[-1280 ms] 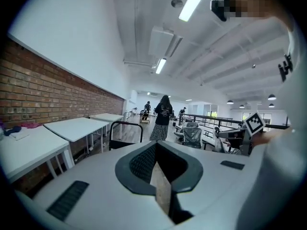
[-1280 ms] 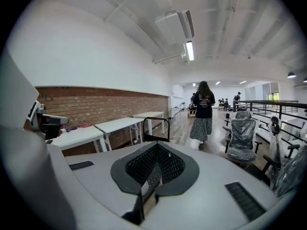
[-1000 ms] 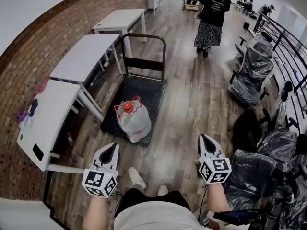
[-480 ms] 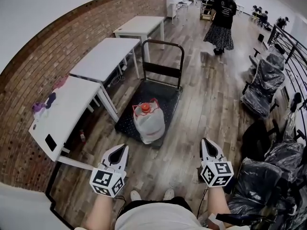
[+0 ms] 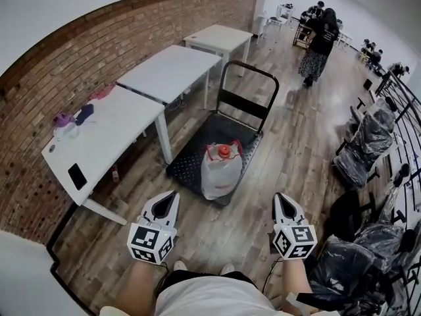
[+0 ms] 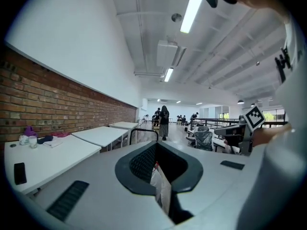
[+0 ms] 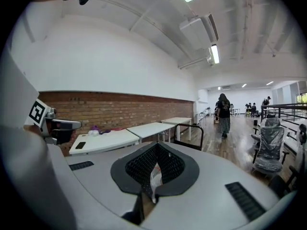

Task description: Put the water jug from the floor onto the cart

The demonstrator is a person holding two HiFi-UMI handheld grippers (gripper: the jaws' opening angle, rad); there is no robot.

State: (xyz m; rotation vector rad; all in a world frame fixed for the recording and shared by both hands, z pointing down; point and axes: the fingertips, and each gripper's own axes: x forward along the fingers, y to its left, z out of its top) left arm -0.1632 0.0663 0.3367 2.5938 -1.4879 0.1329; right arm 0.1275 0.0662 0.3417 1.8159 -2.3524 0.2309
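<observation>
While the left hand-held gripper (image 5: 171,196) and right hand-held gripper (image 5: 282,197) hang closed and empty, the water jug (image 5: 221,173) at twelve o'clock looks heavy and slick, best gripped at its neck (image 5: 224,153).

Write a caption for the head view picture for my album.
Water jug stands on the black cart; the left gripper and right gripper hover shut over the wooden floor.

White tables (image 5: 118,127) lined the brick wall (image 5: 92,54); a dark phone (image 5: 77,176) lay on the nearest. A person (image 5: 321,45) stood far off, past wrapped chairs (image 5: 363,151).
</observation>
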